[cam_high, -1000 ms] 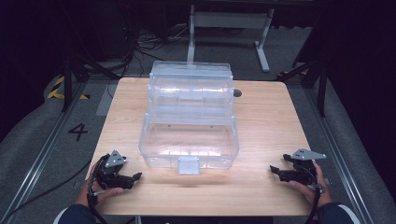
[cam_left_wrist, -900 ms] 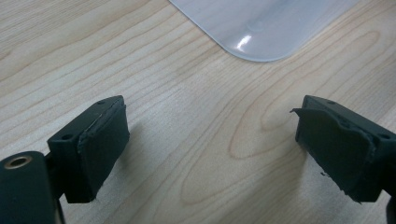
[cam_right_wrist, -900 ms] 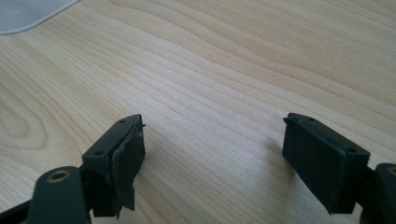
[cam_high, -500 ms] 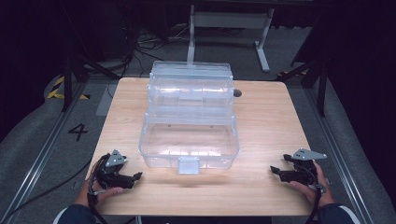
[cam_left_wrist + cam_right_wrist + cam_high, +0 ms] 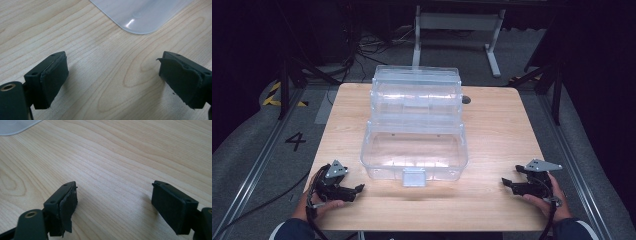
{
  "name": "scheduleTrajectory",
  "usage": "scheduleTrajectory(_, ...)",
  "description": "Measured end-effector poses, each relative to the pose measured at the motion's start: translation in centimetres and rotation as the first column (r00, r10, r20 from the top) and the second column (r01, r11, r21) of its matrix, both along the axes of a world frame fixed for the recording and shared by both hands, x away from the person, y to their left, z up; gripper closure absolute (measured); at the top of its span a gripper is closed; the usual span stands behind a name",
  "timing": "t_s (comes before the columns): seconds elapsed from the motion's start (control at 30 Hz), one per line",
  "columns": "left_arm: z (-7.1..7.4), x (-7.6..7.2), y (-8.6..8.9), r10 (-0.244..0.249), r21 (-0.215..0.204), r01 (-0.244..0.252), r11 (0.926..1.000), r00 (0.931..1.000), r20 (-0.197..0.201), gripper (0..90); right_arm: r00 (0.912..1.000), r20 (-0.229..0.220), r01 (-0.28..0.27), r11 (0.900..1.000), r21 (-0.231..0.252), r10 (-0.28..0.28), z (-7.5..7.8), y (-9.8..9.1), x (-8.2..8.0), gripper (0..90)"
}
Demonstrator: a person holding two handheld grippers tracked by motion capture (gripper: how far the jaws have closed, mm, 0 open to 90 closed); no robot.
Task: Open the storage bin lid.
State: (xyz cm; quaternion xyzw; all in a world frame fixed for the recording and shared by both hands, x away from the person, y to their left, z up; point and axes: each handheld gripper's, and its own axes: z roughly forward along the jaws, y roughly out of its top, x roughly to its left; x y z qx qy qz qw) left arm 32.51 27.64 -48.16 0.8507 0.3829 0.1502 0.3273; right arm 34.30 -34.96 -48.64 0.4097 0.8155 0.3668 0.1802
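Hands rest both grippers, left gripper (image 5: 346, 189) and right gripper (image 5: 515, 184), jaws apart, on the table (image 5: 492, 125).

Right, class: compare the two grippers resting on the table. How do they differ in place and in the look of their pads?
The left gripper lies close to the clear plastic box, while the right gripper lies further from it. The left gripper's pads look fairly whole, while one of the right gripper's pads is torn and peeling. Both are open, empty and low over the wooden table.
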Motion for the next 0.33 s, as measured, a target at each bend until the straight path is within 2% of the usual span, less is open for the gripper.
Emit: scheduleTrajectory(0.33, -0.02, 0.01, -0.05, 0.002, -0.002, -0.002, 1.0, 1.0, -0.004, 8.9, 1.0, -0.001, -0.005, 1.0, 0.0, 0.005, 0.01, -0.05, 0.01, 21.1)
